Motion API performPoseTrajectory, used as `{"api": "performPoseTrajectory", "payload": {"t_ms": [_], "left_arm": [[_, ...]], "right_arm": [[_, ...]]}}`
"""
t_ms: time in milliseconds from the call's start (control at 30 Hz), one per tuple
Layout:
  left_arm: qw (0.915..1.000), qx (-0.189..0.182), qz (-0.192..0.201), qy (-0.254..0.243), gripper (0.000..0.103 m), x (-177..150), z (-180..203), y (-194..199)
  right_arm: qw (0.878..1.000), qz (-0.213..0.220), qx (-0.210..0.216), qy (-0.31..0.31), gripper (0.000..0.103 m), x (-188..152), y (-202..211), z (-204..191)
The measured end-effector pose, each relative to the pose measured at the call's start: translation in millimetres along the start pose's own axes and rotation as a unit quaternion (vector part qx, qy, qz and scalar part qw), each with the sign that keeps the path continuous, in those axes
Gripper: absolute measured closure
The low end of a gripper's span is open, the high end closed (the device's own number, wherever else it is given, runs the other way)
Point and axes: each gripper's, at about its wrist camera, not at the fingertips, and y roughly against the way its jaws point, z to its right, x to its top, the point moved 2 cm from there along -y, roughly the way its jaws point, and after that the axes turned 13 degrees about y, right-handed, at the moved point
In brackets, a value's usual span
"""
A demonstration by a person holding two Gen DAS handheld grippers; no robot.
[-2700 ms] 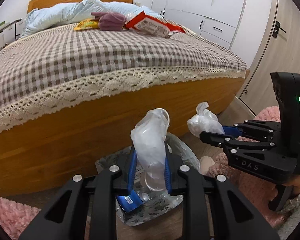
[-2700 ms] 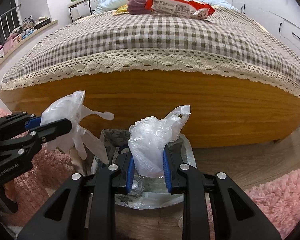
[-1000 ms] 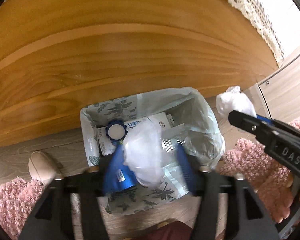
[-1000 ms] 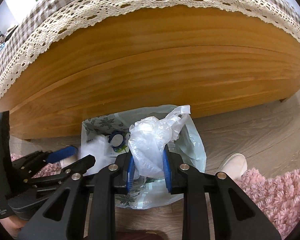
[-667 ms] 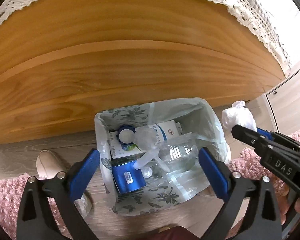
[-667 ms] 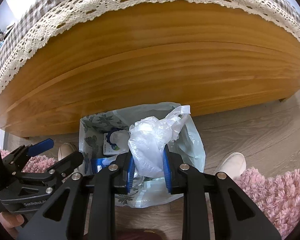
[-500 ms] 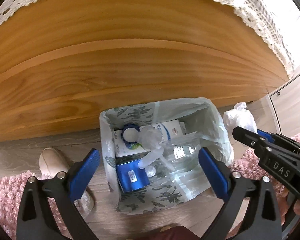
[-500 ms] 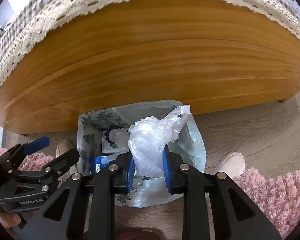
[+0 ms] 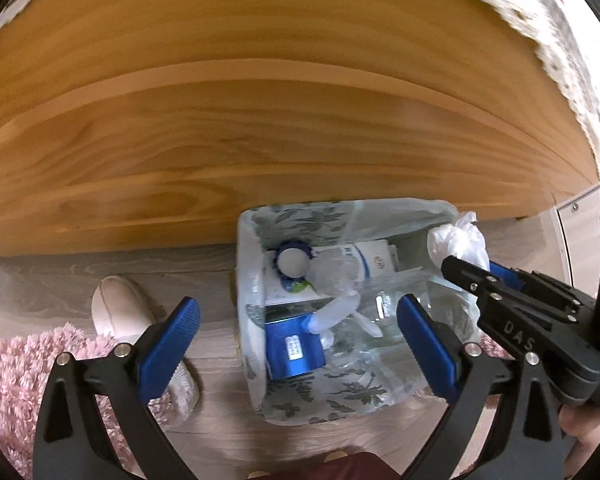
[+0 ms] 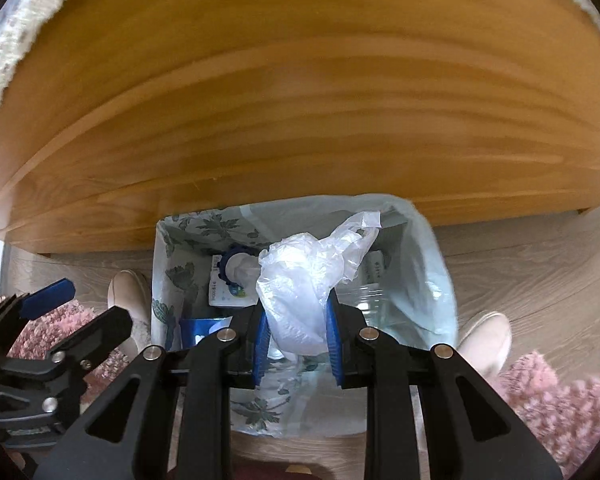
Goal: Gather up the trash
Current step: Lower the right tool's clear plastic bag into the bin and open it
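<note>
Right gripper (image 10: 298, 344) clamps a crinkly clear plastic bag (image 10: 300, 280) over the leaf-print lined bin (image 9: 248, 280). Left gripper (image 9: 296, 344) spread wide, empty.

Bin mouth: the lined bin (image 9: 256, 240) is left uncovered from above
Behind bin: passage is blocked by the bed frame (image 9: 260, 128)
Bin interior: room is narrowed by a carton (image 9: 364, 258) and bottle (image 9: 384, 300)

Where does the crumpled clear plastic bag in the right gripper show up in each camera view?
Left wrist view: crumpled plastic bag at right, over the bin's right edge, in the right gripper.
Right wrist view: it fills the lower centre.
Shared landmark: blue-rimmed lid inside the trash bin.
</note>
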Motion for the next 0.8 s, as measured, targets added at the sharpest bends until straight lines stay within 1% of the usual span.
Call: {"api": "performPoseTrajectory", "payload": {"t_ms": [133,200,400,467,500,533,567,600,667,700,767,800], "left_arm": [[0.9998,0.017,-0.002,0.008,0.008,1.9,-7.1,-3.6],[0.9997,0.022,-0.005,0.012,0.008,2.2,-10.5,-5.7],[0.9995,0.028,-0.01,0.013,0.008,1.4,-13.2,-9.5],[0.9995,0.026,-0.013,0.013,0.008,0.9,-12.9,-9.7],[0.9995,0.027,-0.012,0.013,0.008,0.5,-13.3,-8.9],[0.9994,0.028,-0.012,0.013,0.008,0.5,-13.2,-8.7],[0.9994,0.028,-0.012,0.014,0.008,0.6,-13.7,-8.5],[0.9994,0.028,-0.012,0.015,0.008,0.5,-13.9,-8.6],[0.9994,0.028,-0.013,0.015,0.008,0.2,-14.0,-8.5],[0.9994,0.027,-0.013,0.015,0.008,0.4,-14.0,-9.1],[0.9995,0.028,-0.011,0.012,0.008,0.2,-13.4,-8.6],[0.9995,0.029,-0.011,0.012,0.008,0.2,-13.3,-8.4]], "right_arm": [[1.0,-0.011,0.006,-0.009,0.079,3.2,-14.4,-0.1],[1.0,-0.015,0.017,-0.021,0.079,4.1,-19.4,1.6],[1.0,-0.02,0.017,-0.017,0.078,4.8,-17.0,1.9],[0.999,-0.024,0.016,-0.016,0.076,4.9,-18.4,1.5],[0.999,-0.025,0.014,-0.017,0.067,5.4,-19.6,0.9],[0.999,-0.025,0.01,-0.02,0.054,5.3,-18.4,2.3],[0.999,-0.023,0.003,-0.022,0.049,5.3,-16.6,3.9],[1.0,-0.021,-0.002,-0.023,0.044,5.4,-15.4,4.7],[1.0,-0.017,-0.004,-0.025,0.04,5.4,-12.7,6.3],[0.999,-0.017,-0.005,-0.027,0.035,5.4,-12.0,7.1],[0.999,-0.017,-0.005,-0.033,0.029,5.3,-11.2,9.1],[0.999,-0.018,-0.004,-0.036,0.023,5.3,-11.4,10.0]]}}
